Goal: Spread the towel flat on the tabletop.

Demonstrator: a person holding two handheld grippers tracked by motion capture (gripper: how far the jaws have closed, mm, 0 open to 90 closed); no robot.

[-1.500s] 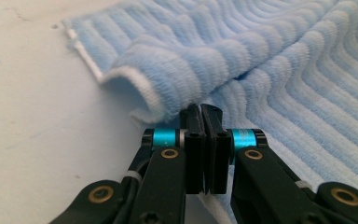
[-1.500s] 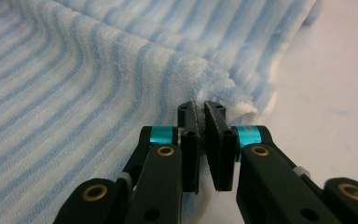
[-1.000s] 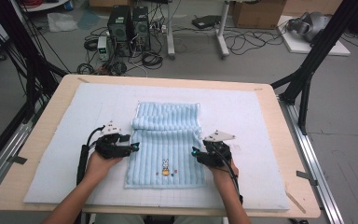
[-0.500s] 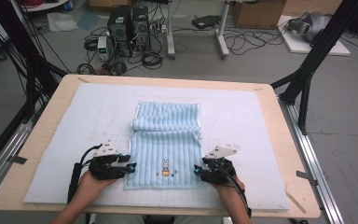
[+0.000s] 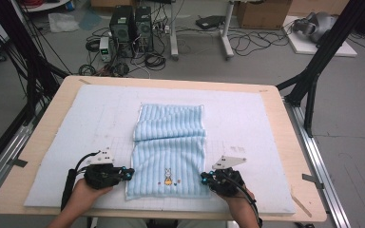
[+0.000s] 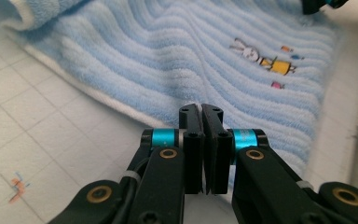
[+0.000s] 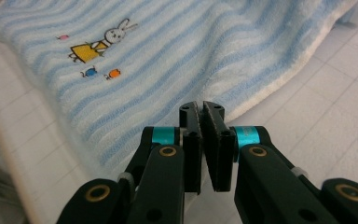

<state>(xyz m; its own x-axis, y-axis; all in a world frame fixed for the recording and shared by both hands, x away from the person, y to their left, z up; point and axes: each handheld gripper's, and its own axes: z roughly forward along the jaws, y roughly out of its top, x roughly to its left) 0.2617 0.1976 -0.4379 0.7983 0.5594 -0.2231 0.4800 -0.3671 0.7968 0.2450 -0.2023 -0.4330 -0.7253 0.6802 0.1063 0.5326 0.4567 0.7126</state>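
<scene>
- Left gripper [image 5: 129, 172]: jaws just closed, pressed together at the towel [image 5: 168, 154] near-left edge; can't tell if cloth is pinched.
- Right gripper [image 5: 203, 179]: jaws just closed, together at the near-right edge; same doubt.
- Towel: blue striped, far part folded over, bunny print [image 5: 168, 176] near front hem, mid-mat [image 5: 266, 142].
</scene>
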